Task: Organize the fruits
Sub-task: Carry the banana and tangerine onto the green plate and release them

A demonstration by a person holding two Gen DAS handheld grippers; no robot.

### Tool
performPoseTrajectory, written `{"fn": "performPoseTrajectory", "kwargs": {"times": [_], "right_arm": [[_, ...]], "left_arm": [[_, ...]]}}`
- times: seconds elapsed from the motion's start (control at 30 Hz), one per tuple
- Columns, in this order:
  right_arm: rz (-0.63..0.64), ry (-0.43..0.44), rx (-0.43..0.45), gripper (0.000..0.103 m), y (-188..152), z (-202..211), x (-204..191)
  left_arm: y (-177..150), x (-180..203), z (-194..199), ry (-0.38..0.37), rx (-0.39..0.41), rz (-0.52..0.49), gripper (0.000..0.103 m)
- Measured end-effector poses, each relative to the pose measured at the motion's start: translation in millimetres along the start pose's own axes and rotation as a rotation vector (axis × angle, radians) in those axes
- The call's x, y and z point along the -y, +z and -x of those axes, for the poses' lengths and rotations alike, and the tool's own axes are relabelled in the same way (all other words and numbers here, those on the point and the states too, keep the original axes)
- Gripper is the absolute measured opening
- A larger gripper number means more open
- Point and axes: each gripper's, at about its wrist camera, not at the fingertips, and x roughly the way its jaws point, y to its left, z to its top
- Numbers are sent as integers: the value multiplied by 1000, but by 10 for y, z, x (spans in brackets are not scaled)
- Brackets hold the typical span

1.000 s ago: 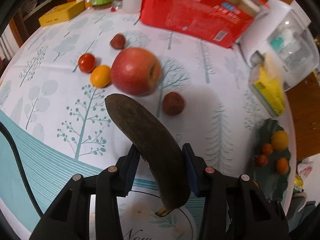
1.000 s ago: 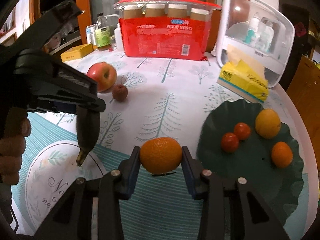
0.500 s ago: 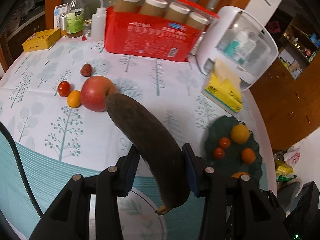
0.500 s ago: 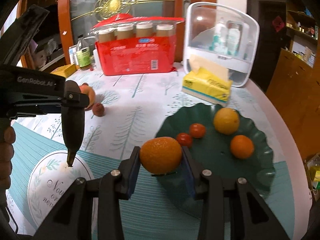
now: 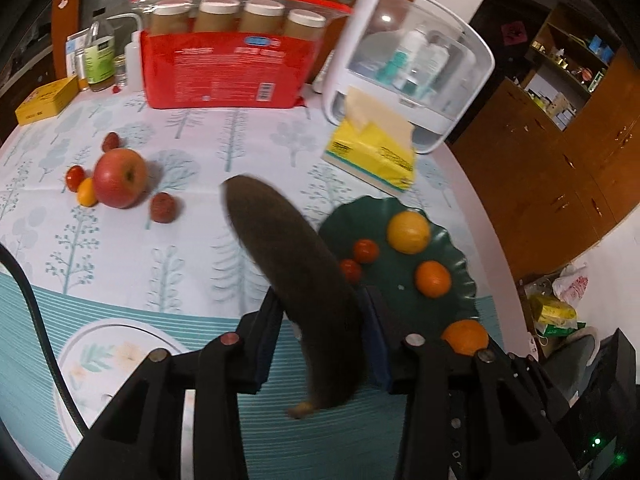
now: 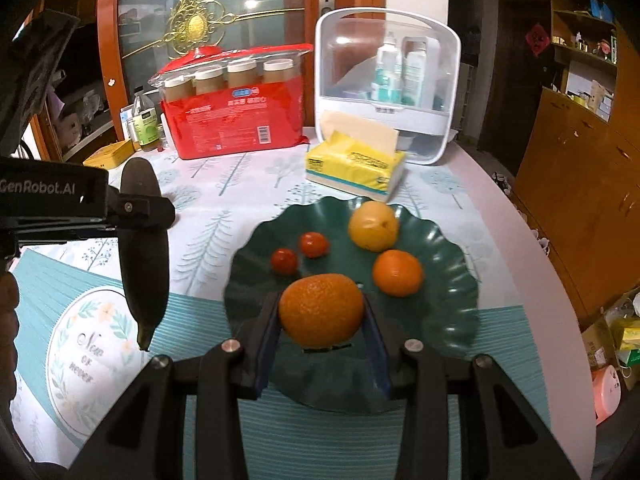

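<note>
My left gripper (image 5: 320,312) is shut on a dark brown banana (image 5: 288,264) and holds it above the table, left of the green plate (image 5: 448,300). My right gripper (image 6: 320,320) is shut on an orange (image 6: 320,310) over the near rim of the green plate (image 6: 440,320). The plate holds two small tomatoes (image 6: 298,252), a yellow fruit (image 6: 373,226) and a small orange (image 6: 397,272). The banana also shows in the right wrist view (image 6: 142,248). An apple (image 5: 119,177), a tomato, a small orange fruit and two dark red fruits (image 5: 163,208) lie on the tablecloth at left.
A yellow tissue box (image 6: 352,168), a white storage case (image 6: 386,84) and a red pack of jars (image 6: 236,116) stand at the back. A round printed mat (image 6: 88,356) lies at the near left. The table edge curves at right (image 6: 540,264).
Both grippers have moved right toward the green plate with their fruit. The orange now hangs over the plate's near rim; the banana has come next to the plate.
</note>
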Motion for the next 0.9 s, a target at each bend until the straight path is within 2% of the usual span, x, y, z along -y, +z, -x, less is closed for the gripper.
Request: {"fn": "performPoseTrajectory", "kwargs": {"times": [0.13, 0.2, 0.4, 0.73, 0.8, 0.87, 0.9], "right_arm": [[-1, 0, -3, 40, -12, -11, 231], [-5, 2, -10, 40, -30, -47, 336], [-19, 19, -43, 40, -55, -175, 609], [-39, 71, -93, 41, -122, -377, 756], [-41, 81, -107, 43, -126, -409, 755], [-36, 75, -105, 57, -124, -416, 739], [-36, 74, -101, 60, -126, -413, 739]], "left_arm": [[0, 297, 8, -22, 48, -56, 35], [-10, 447, -58, -15, 37, -89, 35], [-87, 597, -309, -7, -42, -66, 35], [-158, 580, -444, 50, -91, -48, 35], [-175, 550, -457, 60, -103, -37, 35], [-191, 524, -451, 67, -111, -30, 35], [-198, 516, -445, 71, -113, -28, 35]]}}
